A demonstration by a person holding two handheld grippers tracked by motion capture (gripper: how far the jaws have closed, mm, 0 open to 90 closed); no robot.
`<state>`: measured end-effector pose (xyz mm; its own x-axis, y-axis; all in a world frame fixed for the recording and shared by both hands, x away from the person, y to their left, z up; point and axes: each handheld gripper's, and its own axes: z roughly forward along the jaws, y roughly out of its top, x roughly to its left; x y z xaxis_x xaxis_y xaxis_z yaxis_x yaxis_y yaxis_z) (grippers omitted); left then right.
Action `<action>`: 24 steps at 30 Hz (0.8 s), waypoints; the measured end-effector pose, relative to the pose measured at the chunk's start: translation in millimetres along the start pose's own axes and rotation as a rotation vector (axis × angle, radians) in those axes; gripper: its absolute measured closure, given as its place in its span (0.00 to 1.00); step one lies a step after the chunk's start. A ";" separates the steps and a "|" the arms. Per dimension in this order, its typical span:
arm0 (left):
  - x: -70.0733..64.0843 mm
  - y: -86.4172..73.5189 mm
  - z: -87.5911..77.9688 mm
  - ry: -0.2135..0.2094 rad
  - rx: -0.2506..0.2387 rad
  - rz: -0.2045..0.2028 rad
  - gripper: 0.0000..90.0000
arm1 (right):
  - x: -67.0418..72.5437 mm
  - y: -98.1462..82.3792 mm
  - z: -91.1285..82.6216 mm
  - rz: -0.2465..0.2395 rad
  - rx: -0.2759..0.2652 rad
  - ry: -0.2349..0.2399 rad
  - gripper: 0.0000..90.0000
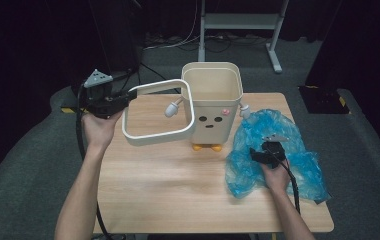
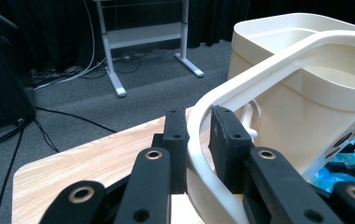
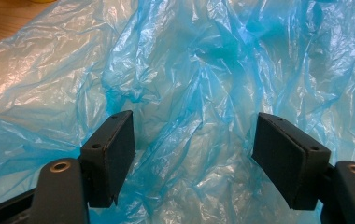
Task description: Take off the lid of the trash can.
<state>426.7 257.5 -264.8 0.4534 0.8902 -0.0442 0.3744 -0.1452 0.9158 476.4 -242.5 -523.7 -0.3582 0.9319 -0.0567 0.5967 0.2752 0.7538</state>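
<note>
A cream bin [image 1: 211, 95] with a face, small arms and orange feet stands at the back middle of the wooden table [image 1: 168, 185]. My left gripper [image 1: 128, 95] is shut on one corner of a cream square ring [image 1: 158, 136] and holds it tilted in the air, its far side against the bin's front left. In the left gripper view the jaws [image 2: 199, 135] clamp the ring's band [image 2: 259, 70], with the bin [image 2: 306, 126] behind. A crumpled blue plastic bag [image 1: 258, 130] lies on the table's right. My right gripper [image 1: 260, 155] rests over it, open; the bag [image 3: 189, 70] spreads under its parted jaws [image 3: 194, 158].
A white desk frame [image 1: 238, 22] stands on the grey carpet behind the table, with cables beside it. A dark cabinet [image 1: 115, 35] is at the back left. Bare wood stretches across the table's front and left.
</note>
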 end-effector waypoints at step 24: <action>15.9 -29.9 -15.5 0.029 -0.020 -0.050 0.85 | 0.5 0.1 -0.3 -0.001 0.002 -0.004 0.33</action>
<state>410.2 282.7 -286.7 0.4107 0.9083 -0.0792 0.3797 -0.0914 0.9206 476.1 -242.1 -523.5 -0.3557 0.9327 -0.0598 0.5980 0.2763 0.7523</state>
